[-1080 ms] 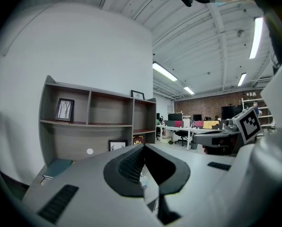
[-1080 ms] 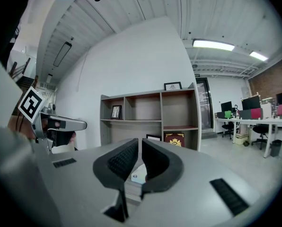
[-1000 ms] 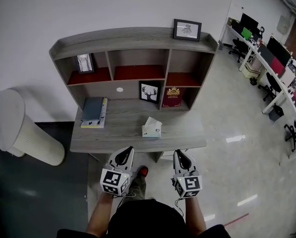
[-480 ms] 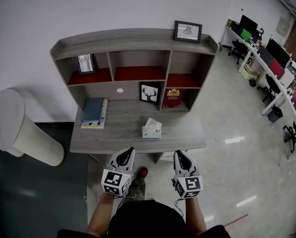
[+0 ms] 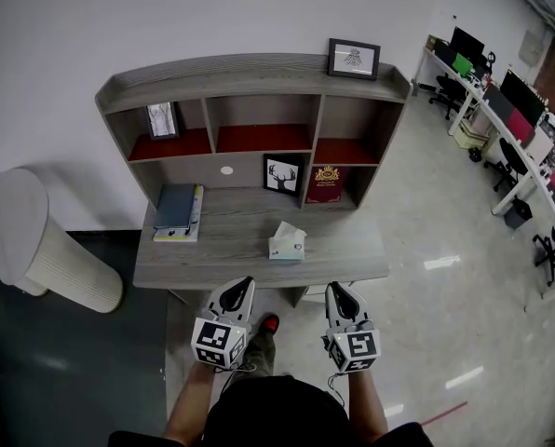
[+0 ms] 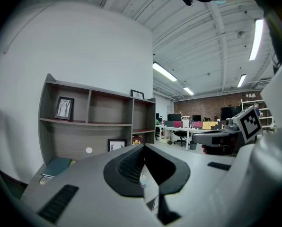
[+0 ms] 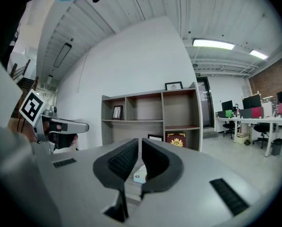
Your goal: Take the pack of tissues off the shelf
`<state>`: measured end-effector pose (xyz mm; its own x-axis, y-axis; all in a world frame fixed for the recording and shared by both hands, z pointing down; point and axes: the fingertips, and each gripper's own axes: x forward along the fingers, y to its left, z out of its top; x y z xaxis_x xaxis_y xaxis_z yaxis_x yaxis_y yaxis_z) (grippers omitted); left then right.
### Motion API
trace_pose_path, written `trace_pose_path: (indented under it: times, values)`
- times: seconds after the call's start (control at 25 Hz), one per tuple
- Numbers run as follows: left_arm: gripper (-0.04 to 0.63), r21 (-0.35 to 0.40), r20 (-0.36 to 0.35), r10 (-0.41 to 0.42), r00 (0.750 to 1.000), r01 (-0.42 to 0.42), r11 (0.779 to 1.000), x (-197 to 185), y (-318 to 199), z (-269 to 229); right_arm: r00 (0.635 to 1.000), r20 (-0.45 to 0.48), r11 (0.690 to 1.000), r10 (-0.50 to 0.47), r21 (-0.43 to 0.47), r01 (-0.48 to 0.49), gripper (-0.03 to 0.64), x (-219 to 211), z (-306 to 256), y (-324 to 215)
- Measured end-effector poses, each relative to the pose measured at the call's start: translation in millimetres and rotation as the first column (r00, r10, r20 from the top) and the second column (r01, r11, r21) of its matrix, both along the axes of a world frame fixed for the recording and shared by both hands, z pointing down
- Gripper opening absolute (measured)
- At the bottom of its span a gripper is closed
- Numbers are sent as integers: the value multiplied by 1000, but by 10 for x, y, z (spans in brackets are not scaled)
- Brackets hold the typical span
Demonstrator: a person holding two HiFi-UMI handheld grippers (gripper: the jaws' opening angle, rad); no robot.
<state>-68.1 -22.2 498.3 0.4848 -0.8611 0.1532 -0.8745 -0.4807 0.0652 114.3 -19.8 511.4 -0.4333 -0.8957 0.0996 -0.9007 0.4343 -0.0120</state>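
- One stack of books (image 5: 176,210) lies at the left edge of the counter (image 5: 222,261), towards the back.
- Three framed pictures are on show: one (image 5: 161,119) in the upper left compartment of the shelf (image 5: 259,68), a deer print (image 5: 281,174) at the counter's back, and one (image 5: 353,59) on top at the shelf's right end.
- The single pack of tissues (image 5: 287,241) stands near the counter's front edge, right of centre, untouched.
- Two tools are held just off that front edge. The left tool (image 5: 243,284) is clenched on nothing. The right tool (image 5: 334,288) is closed to a slit and empty.
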Motion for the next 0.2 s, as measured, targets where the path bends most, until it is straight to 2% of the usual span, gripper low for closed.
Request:
trace_pose_path:
  times: [0.2]
  values:
    - [8,-5,-1,1,1000,-1,1000,3,-9,20,1000,2,1000,0,2,0,46,4,-2,-10]
